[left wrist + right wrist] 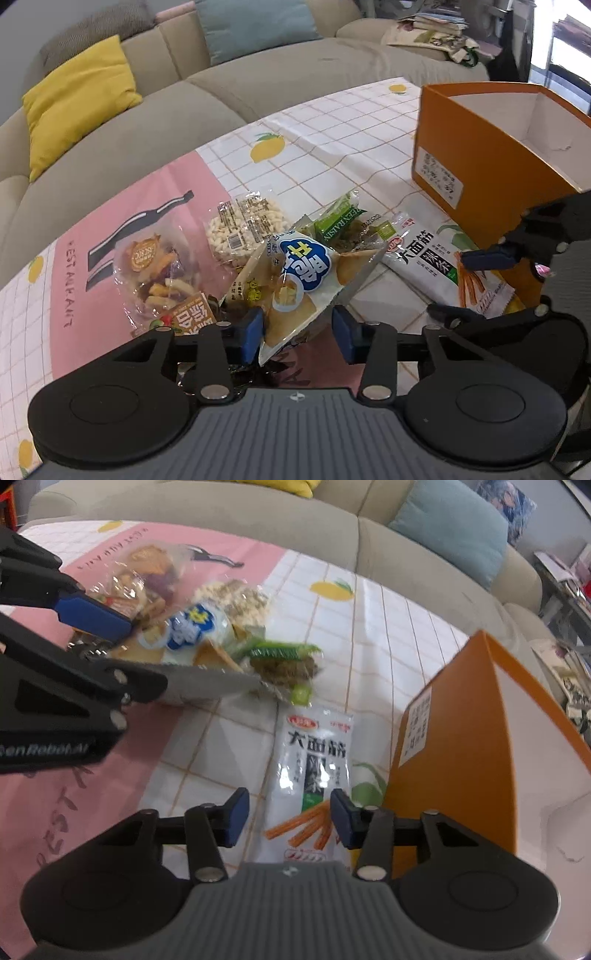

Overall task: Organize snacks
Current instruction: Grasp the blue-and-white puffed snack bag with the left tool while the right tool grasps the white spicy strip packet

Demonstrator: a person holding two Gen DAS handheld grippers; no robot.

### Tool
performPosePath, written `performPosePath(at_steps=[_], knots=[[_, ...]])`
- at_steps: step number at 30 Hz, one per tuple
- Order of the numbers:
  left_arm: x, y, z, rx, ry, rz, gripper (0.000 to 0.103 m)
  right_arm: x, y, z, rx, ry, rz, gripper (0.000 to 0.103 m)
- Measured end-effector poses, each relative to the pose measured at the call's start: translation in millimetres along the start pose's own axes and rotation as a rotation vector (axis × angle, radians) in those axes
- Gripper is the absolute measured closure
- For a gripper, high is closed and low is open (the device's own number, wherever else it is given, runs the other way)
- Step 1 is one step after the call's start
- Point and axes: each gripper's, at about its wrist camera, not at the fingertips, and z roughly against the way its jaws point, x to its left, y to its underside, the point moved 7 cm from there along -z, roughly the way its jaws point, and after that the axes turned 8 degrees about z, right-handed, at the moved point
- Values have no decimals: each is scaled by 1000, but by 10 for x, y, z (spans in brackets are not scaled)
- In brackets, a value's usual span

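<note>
Beige sofa (229, 88) cushions run along the far edge of the tabletop (332, 122), which I see covered in a white grid cloth with lemons and a pink panel. At my right stands the orange box (491, 170), open at the top, its labelled end wall facing the snacks; bare cloth lies between it and the pile.

Next in size is the pile itself: a clear bag of mixed vegetable chips (155, 266), a puffed-rice pack (243, 225), a green raisin pack (343, 221), and on top a tilted blue-and-white cracker bag (306, 280). My left gripper (297, 332) has that bag's lower corner between its fingers; the left pad touches it, the right pad stands just clear, so the fingers are not yet clenched.

Apart from the pile, just beside the box, a white gluten-stick packet (314, 771) lies flat. My right gripper (290, 818) straddles its near end, fingers released, one just off each long edge, with the box wall close by the right finger.
</note>
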Motion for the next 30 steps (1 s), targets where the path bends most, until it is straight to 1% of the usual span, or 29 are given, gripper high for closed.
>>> performPosePath(at_steps=[1,2,3,7,8,9,10,12,15,20,24,26,30], knots=[[-3,-5,-10,4,-4,13,60,-15,9,-5,1,1,-9,62],[-4,-17,-21,3,-4,19,66,-21,13,-12,1,-5,-16,64],[-15,-17,-18,2,1,23,72,-24,18,-14,2,-12,-24,69],[-64,0,9,16,-11,30,81,-11,25,15,-13,-25,-36,80],[-71,9,23,21,-15,35,84,-12,24,27,-19,-36,-44,89],[-77,23,50,23,-16,45,87,-12,21,43,-21,-41,-50,94],[-86,30,71,25,-15,52,88,-8,23,56,-19,-47,-54,95],[-88,53,125,37,-24,73,91,-7,27,76,-21,-66,-68,100],[-93,118,242,55,-28,109,92,12,60,153,-19,-108,-104,103],[-107,317,485,107,-32,176,94,166,159,380,-21,-199,-137,103],[-125,524,668,155,-38,200,95,294,309,517,12,-268,-169,103],[-112,640,737,194,-49,216,95,324,390,552,31,-296,-192,103],[-112,821,864,256,-18,273,95,356,528,615,46,-317,-199,103]])
